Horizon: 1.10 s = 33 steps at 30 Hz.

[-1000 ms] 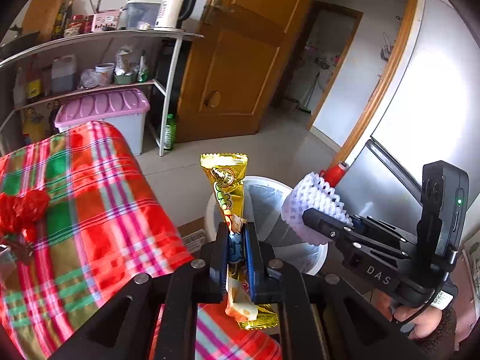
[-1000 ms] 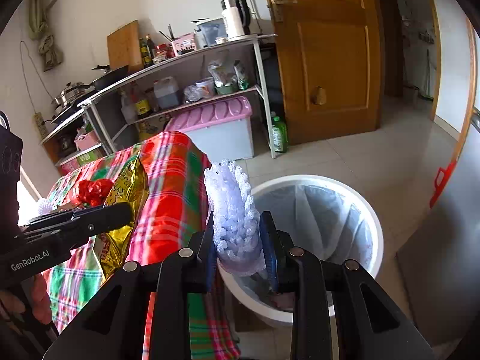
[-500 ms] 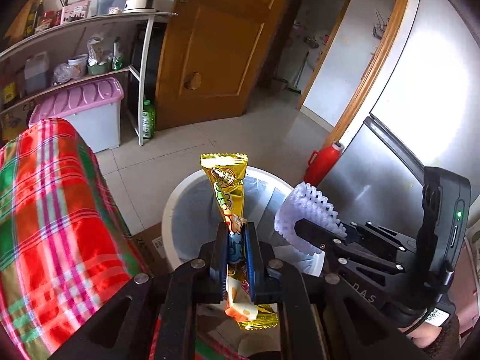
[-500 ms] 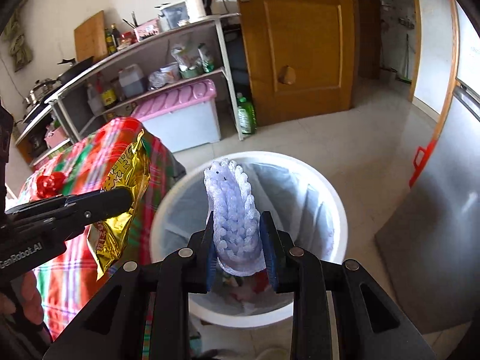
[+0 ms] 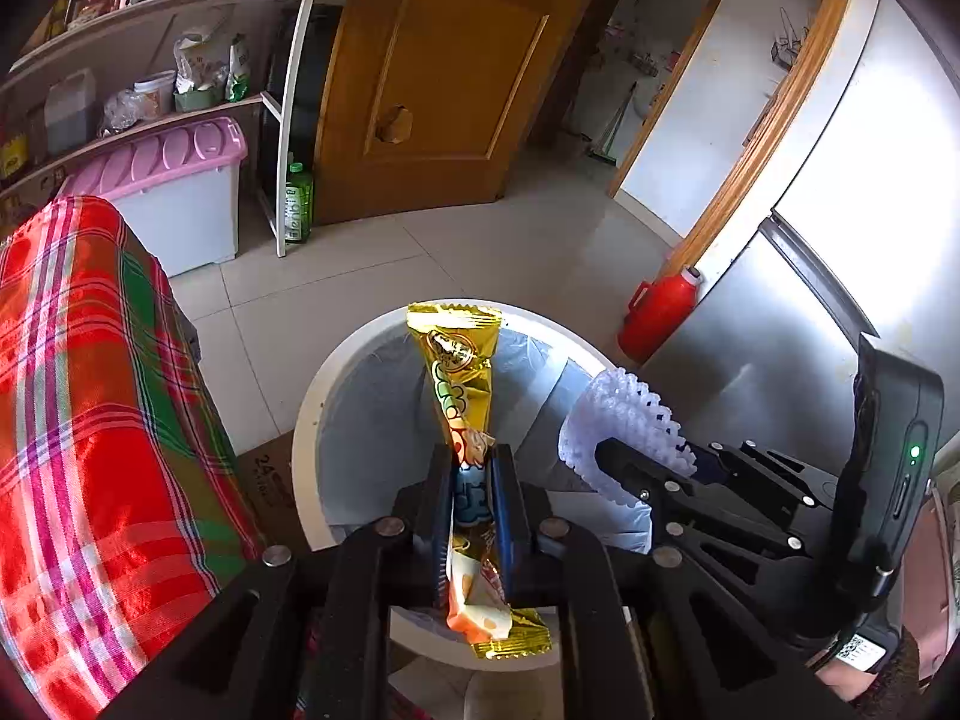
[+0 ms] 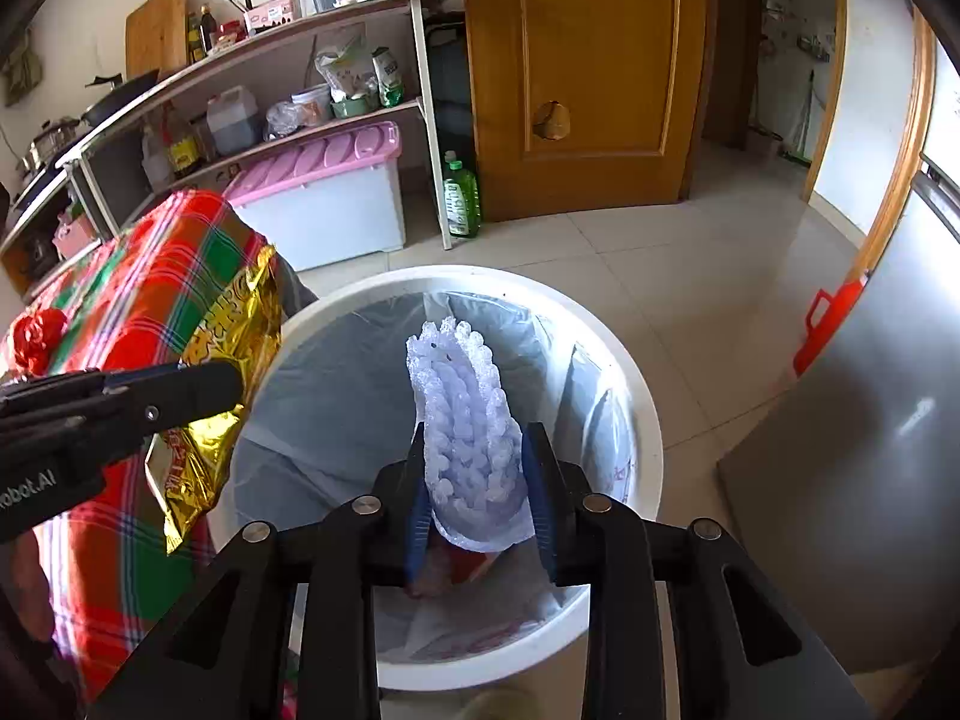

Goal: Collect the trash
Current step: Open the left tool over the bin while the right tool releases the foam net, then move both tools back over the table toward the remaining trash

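Note:
A white trash bin (image 5: 306,438) (image 6: 468,275) lined with a pale bag stands on the floor right below both grippers. My left gripper (image 5: 471,456) (image 6: 234,384) is shut on a gold snack wrapper (image 5: 459,372) (image 6: 234,324), which stands upright over the bin's left half; its jaws are opening, with the wrapper still pinched between the pads. My right gripper (image 6: 471,438) (image 5: 600,450) holds a white foam fruit net (image 6: 462,396) (image 5: 618,408) above the bin's middle. Those jaws are opening too, and the net still touches both pads.
A table under a red plaid cloth (image 5: 90,390) (image 6: 150,276) stands close on the left of the bin. A red thermos (image 5: 660,312) and a steel fridge (image 5: 780,330) are on the right. Behind are a pink-lidded box (image 5: 168,180), a green bottle (image 5: 298,198), shelves and a wooden door.
Both grippers have moved away from the table and down over the bin, which now fills more of each view. The wrapper and the foam net stay between the jaws.

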Available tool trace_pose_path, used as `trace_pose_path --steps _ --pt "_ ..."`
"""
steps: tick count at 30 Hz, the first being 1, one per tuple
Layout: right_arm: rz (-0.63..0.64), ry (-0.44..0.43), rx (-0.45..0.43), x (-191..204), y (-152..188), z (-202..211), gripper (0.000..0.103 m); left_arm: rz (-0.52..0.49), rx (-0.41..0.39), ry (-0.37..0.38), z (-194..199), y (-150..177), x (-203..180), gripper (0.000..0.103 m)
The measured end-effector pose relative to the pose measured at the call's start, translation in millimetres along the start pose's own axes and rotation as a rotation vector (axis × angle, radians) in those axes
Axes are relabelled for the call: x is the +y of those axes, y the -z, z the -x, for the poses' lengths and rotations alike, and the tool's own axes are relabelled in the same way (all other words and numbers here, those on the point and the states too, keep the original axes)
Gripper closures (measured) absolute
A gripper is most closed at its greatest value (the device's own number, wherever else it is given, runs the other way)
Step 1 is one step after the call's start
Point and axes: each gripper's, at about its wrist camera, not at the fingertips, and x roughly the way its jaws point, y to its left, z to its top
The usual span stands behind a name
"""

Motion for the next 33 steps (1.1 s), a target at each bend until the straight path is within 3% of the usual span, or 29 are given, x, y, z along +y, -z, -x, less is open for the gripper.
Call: trace_pose_path --steps 2,8,11,17,33 --pt "0.007 0.004 0.001 1 0 -2 0.059 0.008 0.001 -0.001 -2 0 1 0.08" --pt "0.015 0.018 0.008 3 3 -4 0.055 0.008 0.002 0.006 -2 1 2 0.076" --pt "0.007 0.024 0.004 3 4 0 0.044 0.003 -0.008 0.01 1 1 0 0.074" --pt "-0.016 0.02 -0.03 4 3 15 0.044 0.005 -0.024 0.011 13 3 1 0.064" --pt "0.003 -0.067 -0.142 49 -7 64 0.044 0.073 -0.155 -0.044 95 18 37 0.056"
